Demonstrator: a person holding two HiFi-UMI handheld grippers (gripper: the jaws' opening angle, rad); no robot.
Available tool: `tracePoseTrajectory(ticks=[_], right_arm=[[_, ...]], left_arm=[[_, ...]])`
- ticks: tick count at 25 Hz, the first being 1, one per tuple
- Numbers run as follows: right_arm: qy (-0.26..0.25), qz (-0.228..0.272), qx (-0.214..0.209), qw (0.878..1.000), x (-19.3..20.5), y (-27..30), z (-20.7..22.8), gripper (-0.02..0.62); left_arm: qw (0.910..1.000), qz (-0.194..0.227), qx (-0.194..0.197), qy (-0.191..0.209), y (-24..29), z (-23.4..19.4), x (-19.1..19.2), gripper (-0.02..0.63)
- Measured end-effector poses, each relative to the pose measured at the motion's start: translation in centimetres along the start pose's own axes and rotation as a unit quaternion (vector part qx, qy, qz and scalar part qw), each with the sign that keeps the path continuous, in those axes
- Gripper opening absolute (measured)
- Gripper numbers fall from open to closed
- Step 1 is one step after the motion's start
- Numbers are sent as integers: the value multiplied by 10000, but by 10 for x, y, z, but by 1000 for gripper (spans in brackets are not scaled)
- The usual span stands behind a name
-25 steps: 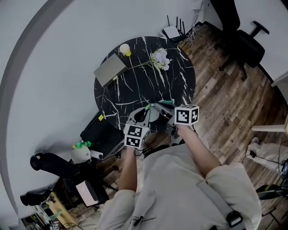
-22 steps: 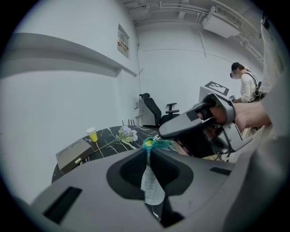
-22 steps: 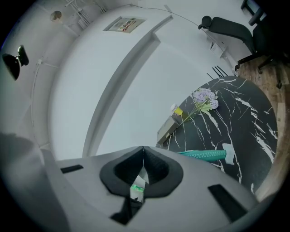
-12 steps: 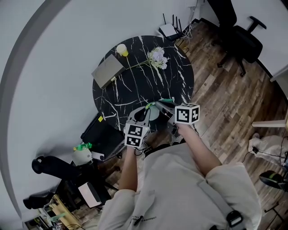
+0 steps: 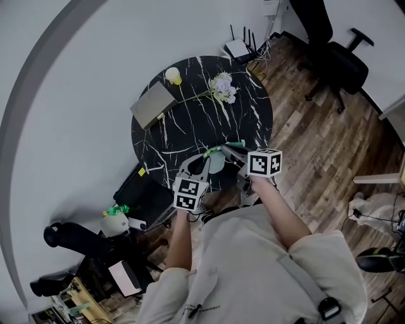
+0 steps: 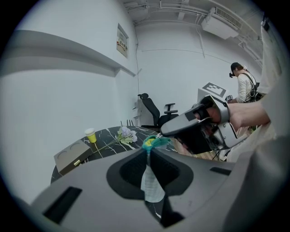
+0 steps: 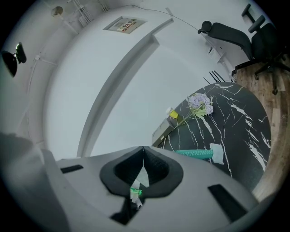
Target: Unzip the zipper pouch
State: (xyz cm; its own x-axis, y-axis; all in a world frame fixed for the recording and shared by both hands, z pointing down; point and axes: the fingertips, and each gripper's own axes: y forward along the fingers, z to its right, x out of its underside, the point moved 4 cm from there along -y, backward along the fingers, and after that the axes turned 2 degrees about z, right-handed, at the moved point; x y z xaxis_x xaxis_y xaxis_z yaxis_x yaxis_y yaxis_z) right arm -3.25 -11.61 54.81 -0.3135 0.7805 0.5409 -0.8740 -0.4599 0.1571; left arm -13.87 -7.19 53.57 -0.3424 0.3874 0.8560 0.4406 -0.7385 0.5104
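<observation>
one pouch (image 6: 152, 185), wall sign (image 6: 121, 41) seemingly illegible

**White walls, wood floor, 1 round table**

A round black marble-look table (image 5: 190, 126) stands beside a curved white wall (image 5: 69, 95) crossed by a raised band. The floor (image 5: 316, 152) is brown wood plank. 1 black office chair (image 5: 335, 54) sits at the far right, and a white router (image 5: 239, 47) lies beyond the table. Conduit runs along the white ceiling (image 6: 181, 11).
</observation>
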Motion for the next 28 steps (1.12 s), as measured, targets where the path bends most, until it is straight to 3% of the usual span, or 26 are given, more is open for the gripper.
tracePoseTrajectory(ticks=[5,28], right_arm=[[-168,-11,64,9998,-6,-2,1,11],[-348,76,254,9990,-11,-5,6,12]], left_arm=[[9998,44,-58,184,1,2,-7,46],[9996,171,-205,35,-12,-10,-2,46]])
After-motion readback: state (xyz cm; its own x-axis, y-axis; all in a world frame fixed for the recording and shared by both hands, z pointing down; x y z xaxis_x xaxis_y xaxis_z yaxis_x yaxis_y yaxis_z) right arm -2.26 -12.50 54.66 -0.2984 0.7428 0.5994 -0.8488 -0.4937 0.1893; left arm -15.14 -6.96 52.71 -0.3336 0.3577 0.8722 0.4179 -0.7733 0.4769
